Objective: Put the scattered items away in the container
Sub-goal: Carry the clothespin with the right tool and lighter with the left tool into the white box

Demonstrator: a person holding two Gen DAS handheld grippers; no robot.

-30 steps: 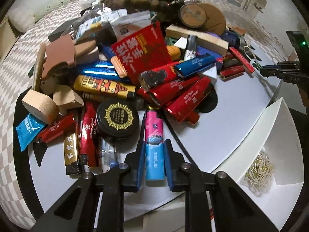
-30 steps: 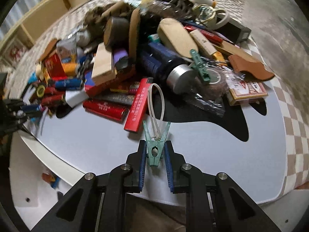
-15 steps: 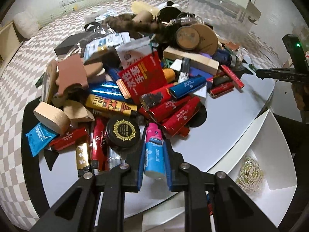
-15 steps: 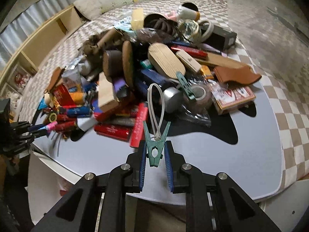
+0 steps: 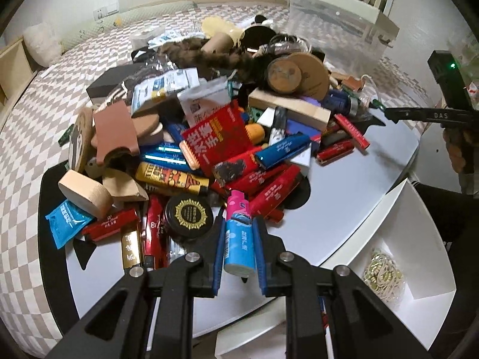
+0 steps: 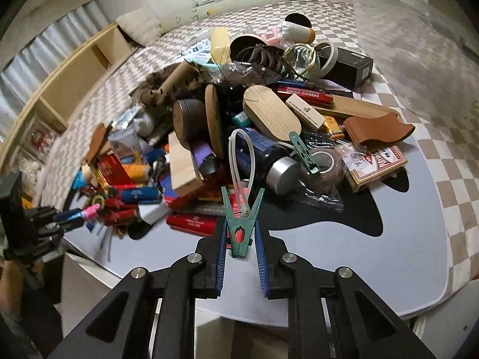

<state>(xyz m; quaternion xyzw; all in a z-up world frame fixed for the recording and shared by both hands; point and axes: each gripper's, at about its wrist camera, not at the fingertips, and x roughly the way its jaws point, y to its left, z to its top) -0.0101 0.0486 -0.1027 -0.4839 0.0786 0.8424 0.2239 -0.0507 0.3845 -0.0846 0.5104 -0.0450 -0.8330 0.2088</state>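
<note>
My left gripper (image 5: 239, 224) is shut on a pink and blue lighter (image 5: 239, 239), held just above the near edge of the white table (image 5: 344, 185). My right gripper (image 6: 239, 233) is shut on a green clothespin (image 6: 241, 227) that has a white zip-tie loop (image 6: 238, 161) clipped in it, lifted over the table's front. A heap of scattered items (image 5: 227, 125) covers the table's middle and back. The white divided container (image 5: 419, 239) sits below the table at the right of the left wrist view, with rubber bands (image 5: 381, 272) in one compartment.
A black round tin (image 5: 188, 214) and red lighters (image 5: 275, 191) lie right ahead of the left gripper. A card box (image 6: 377, 161), a tape roll (image 6: 323, 164) and a brown leather case (image 6: 377, 128) lie ahead-right of the right gripper. Checkered floor surrounds the table.
Both grippers have risen and drawn back from the heap, each keeping its item. The lighter and the clothespin with its zip tie have come up off the table.
</note>
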